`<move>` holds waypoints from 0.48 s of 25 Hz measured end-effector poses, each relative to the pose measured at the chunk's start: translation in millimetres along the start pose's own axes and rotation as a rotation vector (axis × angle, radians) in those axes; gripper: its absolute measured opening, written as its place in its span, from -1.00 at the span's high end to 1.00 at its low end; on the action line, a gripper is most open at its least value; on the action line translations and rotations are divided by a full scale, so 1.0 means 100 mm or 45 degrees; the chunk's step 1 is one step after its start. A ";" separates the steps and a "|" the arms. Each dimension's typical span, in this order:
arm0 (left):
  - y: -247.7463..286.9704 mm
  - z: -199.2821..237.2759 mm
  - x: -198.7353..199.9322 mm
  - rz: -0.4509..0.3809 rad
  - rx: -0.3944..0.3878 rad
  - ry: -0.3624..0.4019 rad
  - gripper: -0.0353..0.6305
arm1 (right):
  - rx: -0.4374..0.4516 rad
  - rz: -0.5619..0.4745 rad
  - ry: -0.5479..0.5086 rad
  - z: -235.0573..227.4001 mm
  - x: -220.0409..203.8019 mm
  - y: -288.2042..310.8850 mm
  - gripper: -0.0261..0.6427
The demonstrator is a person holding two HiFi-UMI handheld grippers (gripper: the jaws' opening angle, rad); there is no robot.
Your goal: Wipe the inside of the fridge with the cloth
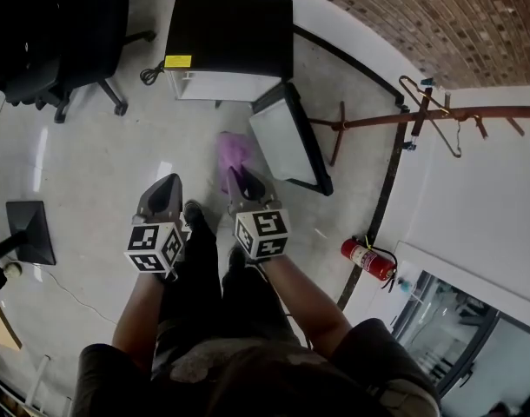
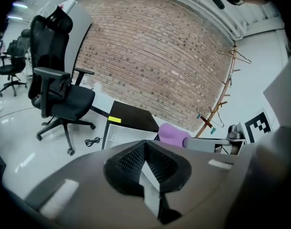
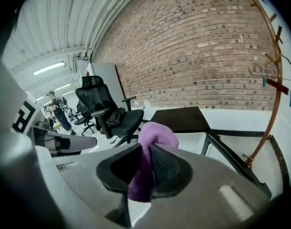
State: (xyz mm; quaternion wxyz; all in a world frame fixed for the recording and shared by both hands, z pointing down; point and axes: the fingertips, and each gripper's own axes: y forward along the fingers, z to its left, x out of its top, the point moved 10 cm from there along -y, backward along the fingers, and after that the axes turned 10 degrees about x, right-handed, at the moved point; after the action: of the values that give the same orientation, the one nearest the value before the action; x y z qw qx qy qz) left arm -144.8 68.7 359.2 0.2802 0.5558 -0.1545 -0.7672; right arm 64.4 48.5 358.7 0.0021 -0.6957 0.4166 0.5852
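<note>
A small black fridge (image 1: pixel 230 33) stands on the floor ahead, its door (image 1: pixel 287 142) swung wide open; its white inside (image 1: pixel 221 85) faces me. A purple cloth (image 1: pixel 234 153) is pinched in my right gripper (image 1: pixel 244 183), which is shut on it and held in the air short of the fridge. In the right gripper view the cloth (image 3: pixel 152 149) bulges out from between the jaws. My left gripper (image 1: pixel 168 189) hangs beside it, shut with nothing in it. The left gripper view shows the fridge (image 2: pixel 129 123) and the cloth (image 2: pixel 173 134) off to the right.
Black office chairs (image 1: pixel 69 37) stand left of the fridge, and a cable (image 1: pixel 150 74) lies by its corner. A coat rack (image 1: pixel 421 115) leans at the right. A red fire extinguisher (image 1: pixel 367 259) sits by the white wall. A dark monitor base (image 1: pixel 30 231) is at the left.
</note>
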 end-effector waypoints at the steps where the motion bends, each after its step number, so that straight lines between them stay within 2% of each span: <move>1: -0.09 -0.07 -0.03 0.000 0.004 -0.006 0.84 | 0.011 -0.011 0.000 0.03 0.01 -0.12 0.78; 7: -0.65 -0.61 -0.13 -0.092 -0.013 0.051 0.83 | 0.048 -0.112 -0.044 0.13 -0.04 -0.89 0.78; 12: -1.21 -1.08 -0.33 -0.173 -0.043 0.087 0.84 | 0.035 -0.186 0.000 0.25 -0.26 -1.68 0.78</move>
State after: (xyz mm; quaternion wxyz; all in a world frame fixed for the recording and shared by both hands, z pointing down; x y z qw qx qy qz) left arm -67.6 192.8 281.7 0.2420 0.5862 -0.0937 -0.7675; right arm 142.8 185.6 291.0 0.0544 -0.7242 0.3727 0.5777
